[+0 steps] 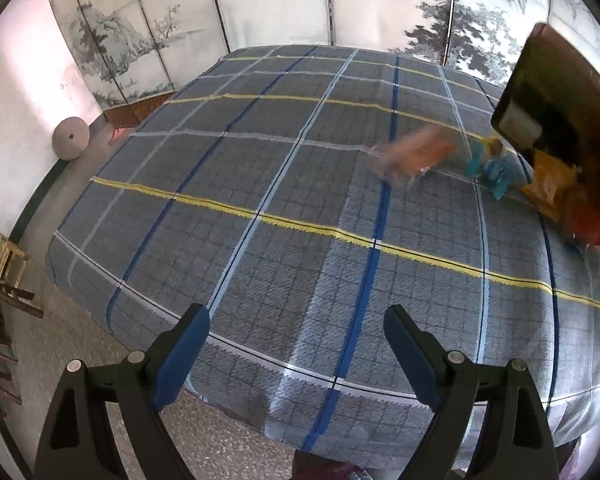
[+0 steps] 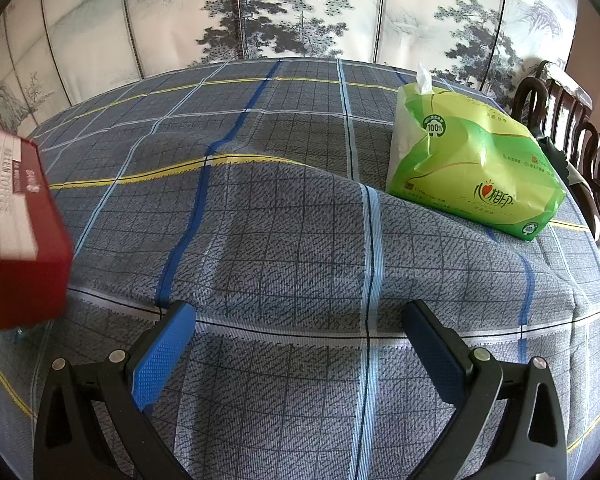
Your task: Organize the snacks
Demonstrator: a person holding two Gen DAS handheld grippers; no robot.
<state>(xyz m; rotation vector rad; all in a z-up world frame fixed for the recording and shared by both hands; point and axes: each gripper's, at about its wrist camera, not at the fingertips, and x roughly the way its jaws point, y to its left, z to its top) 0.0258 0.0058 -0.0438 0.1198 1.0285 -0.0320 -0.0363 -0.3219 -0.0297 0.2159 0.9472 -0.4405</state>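
In the left wrist view several small snack packets lie on the plaid tablecloth (image 1: 260,184) at the right: a blurred orange packet (image 1: 414,156), a teal one (image 1: 490,168) and a yellow-orange one (image 1: 550,188). A dark red box (image 1: 556,92) is tilted above them at the right edge; I cannot tell what holds it. My left gripper (image 1: 296,320) is open and empty over the table's near edge. In the right wrist view the red toffee box (image 2: 16,232) shows blurred at the left edge. My right gripper (image 2: 300,316) is open and empty above the cloth.
A green tissue pack (image 2: 472,164) lies on the table at the right, with dark wooden chairs (image 2: 572,128) behind it. A painted folding screen (image 2: 300,12) stands behind the table. A round grey stone (image 1: 70,138) and wooden stools (image 1: 4,276) are on the floor at left.
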